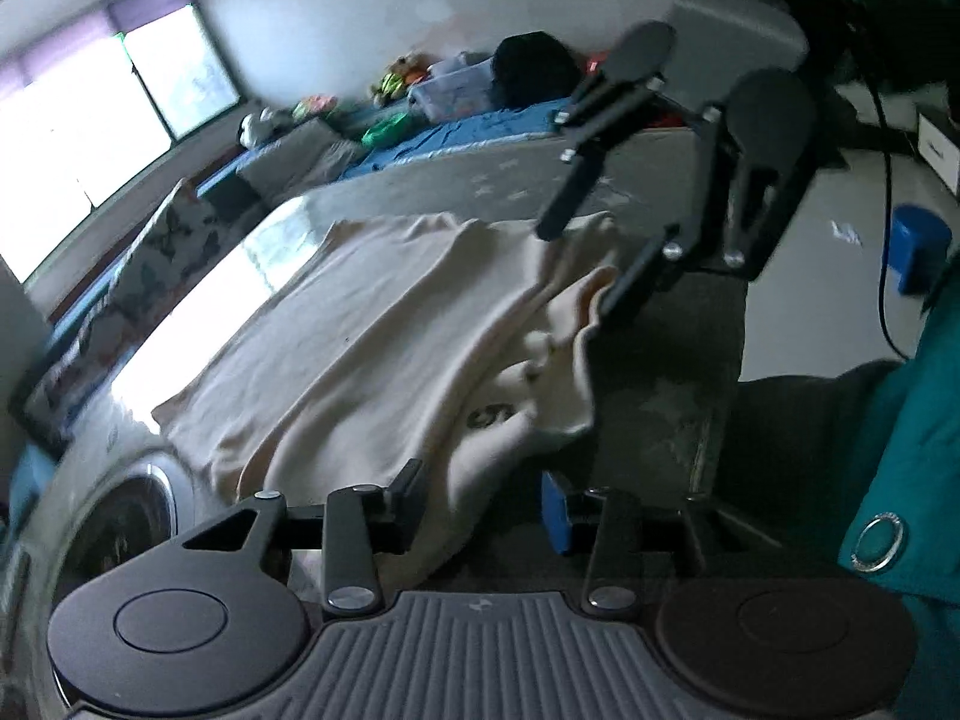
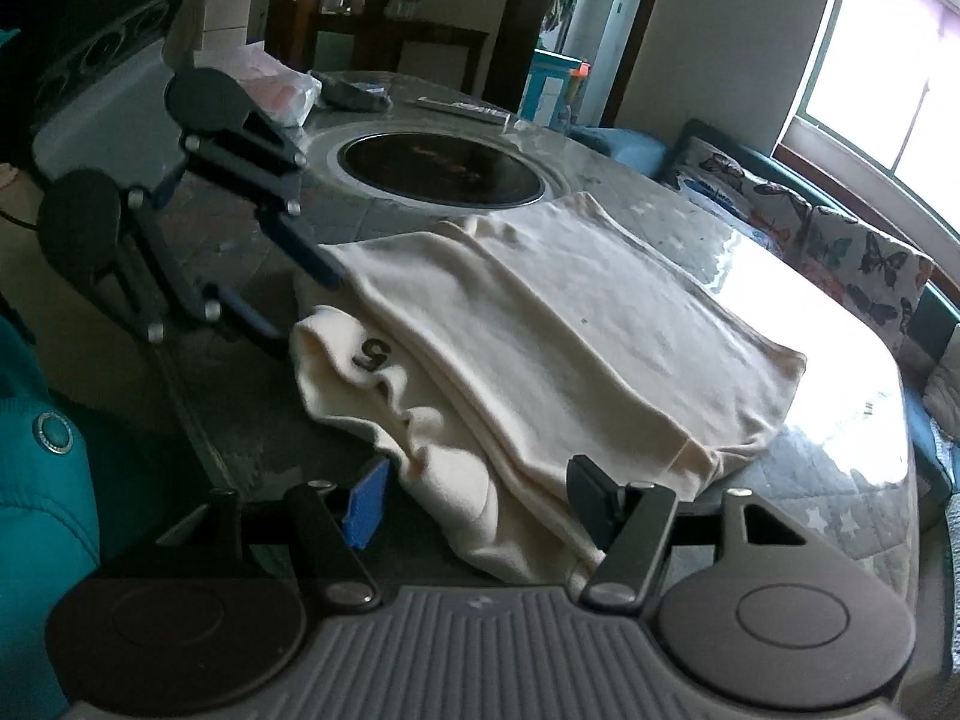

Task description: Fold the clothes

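A cream garment [image 1: 384,336] [image 2: 570,324] with a dark "5" printed on it lies folded in layers on the grey glass-topped table [image 2: 648,210]. My left gripper [image 1: 480,498] stands open over the garment's near bunched edge, with cloth lying between its fingers but not pinched. Seen from the right wrist, the left gripper [image 2: 294,294] has its blue-padded fingertip at the garment's left edge. My right gripper [image 2: 480,504] is open too, its fingers either side of the near folded corner. From the left wrist, the right gripper [image 1: 585,264] hovers at the far rumpled edge.
A round black hotplate [image 2: 444,171] is set into the table beyond the garment. A plastic bag [image 2: 276,90] and small items lie at the far edge. A sofa with butterfly cushions [image 2: 840,252] runs along the window side. A person's teal sleeve [image 2: 36,480] is at the left.
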The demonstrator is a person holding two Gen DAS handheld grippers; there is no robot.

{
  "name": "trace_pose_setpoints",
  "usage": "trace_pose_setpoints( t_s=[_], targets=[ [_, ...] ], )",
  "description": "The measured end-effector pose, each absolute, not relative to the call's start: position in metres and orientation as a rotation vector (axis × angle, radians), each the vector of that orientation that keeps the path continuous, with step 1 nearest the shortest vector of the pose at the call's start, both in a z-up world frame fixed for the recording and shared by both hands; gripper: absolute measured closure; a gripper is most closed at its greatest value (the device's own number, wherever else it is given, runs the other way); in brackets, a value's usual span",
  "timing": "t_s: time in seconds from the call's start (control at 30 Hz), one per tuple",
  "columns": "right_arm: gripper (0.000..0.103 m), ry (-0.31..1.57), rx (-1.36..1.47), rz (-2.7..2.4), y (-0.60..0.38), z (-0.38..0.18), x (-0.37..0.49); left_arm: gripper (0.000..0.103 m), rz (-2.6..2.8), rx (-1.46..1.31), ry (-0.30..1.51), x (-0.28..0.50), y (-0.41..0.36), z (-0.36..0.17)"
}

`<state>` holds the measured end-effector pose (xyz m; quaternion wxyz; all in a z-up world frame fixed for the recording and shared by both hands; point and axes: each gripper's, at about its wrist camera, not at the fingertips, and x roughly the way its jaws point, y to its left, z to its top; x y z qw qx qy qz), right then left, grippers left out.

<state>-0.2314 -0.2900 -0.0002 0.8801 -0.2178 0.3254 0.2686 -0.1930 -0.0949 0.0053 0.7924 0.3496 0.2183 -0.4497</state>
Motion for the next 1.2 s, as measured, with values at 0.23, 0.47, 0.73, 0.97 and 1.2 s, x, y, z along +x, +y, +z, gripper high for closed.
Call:
trace_pose_setpoints(
  t_s=[0.23,0.47,0.73,0.97,1.2],
  targets=[
    [0.038,0.675,-0.491,0.558,-0.288,-0.001,-0.240,0.094,-0.942,0.675,0.445,-0.185,-0.097,0.017],
    [0.037,0.637,-0.529,0.557,-0.286,-0.005,-0.238,0.095,-0.908,0.436,0.543,-0.137,-0.096,0.048],
    [0.064,0.658,-0.471,0.567,-0.285,-0.013,-0.211,0.092,-0.906,0.377,0.622,-0.124,-0.095,0.039],
    [0.089,0.708,-0.319,0.561,-0.296,-0.001,-0.193,0.059,-0.841,0.461,0.558,-0.156,-0.087,0.027],
    [0.090,0.717,-0.257,0.542,-0.300,0.009,-0.187,0.050,-0.826,0.566,0.525,-0.175,-0.087,0.011]
  ],
)
